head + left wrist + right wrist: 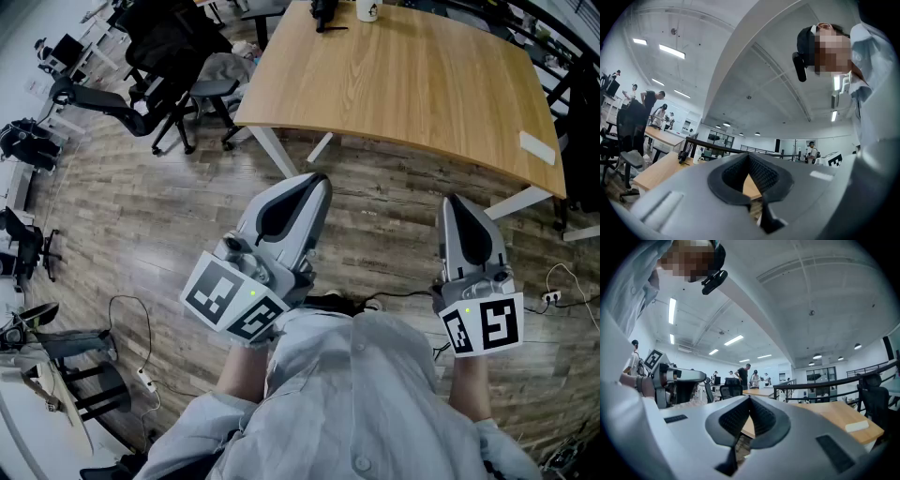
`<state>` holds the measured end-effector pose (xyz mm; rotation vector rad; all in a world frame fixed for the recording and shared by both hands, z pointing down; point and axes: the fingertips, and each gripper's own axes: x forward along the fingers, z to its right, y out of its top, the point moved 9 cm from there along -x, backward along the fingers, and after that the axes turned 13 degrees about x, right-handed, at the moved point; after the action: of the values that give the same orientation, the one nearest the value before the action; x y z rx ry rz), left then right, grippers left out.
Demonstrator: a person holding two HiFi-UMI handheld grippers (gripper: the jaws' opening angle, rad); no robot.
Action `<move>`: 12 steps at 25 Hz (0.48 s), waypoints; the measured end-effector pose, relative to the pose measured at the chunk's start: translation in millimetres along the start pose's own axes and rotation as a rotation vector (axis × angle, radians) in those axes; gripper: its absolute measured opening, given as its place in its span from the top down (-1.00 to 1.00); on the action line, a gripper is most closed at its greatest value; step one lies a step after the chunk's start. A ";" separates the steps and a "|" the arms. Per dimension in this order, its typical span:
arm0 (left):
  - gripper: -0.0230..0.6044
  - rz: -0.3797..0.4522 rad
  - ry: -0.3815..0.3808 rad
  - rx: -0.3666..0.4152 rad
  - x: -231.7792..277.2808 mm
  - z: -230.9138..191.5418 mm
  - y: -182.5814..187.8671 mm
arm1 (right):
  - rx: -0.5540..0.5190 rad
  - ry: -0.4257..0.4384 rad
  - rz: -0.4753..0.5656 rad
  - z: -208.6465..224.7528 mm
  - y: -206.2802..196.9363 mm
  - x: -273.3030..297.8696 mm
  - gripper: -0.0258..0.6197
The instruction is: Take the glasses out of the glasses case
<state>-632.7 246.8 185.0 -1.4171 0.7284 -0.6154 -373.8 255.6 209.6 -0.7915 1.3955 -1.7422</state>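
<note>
The left gripper [317, 180], a grey two-jaw tool with a black-and-white marker cube at its rear, is held level just in front of the person's pale grey shirt [361, 403]. In the left gripper view its ribbed black pads [761, 174] meet at the tips, so the jaws are closed with nothing between them. The right gripper [456, 201], of the same build, is level beside it and a little apart. Its own view shows its pads [764, 417] pressed together in the same way, closed and empty. Both grippers hang over the grey-brown plank floor [141, 216], short of the near edge of the light wooden table [422, 84], and touch nothing on it. At the table's far edge, well beyond both grippers, a small black object [328, 14] lies just beside a white mug [367, 9]. It is too small to tell whether it is the glasses case. A flat white oblong piece [537, 147] lies near the table's right edge, ahead and to the right of the right gripper. Black office chairs [178, 56] stand to the left of the table.
</note>
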 end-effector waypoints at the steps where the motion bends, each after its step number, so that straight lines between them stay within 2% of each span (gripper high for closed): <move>1: 0.91 -0.001 0.001 -0.002 -2.3 -1.2 -0.5 | 0.000 0.002 -0.001 -2.0 -0.5 1.0 0.92; 12: 0.91 -0.006 -0.011 -0.019 -11.4 -5.4 -3.9 | 0.015 -0.007 -0.012 -12.5 -5.0 2.2 0.92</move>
<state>-644.1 251.6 189.7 -1.4398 0.7237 -0.6060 -386.2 260.8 211.9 -0.7991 1.3741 -1.7555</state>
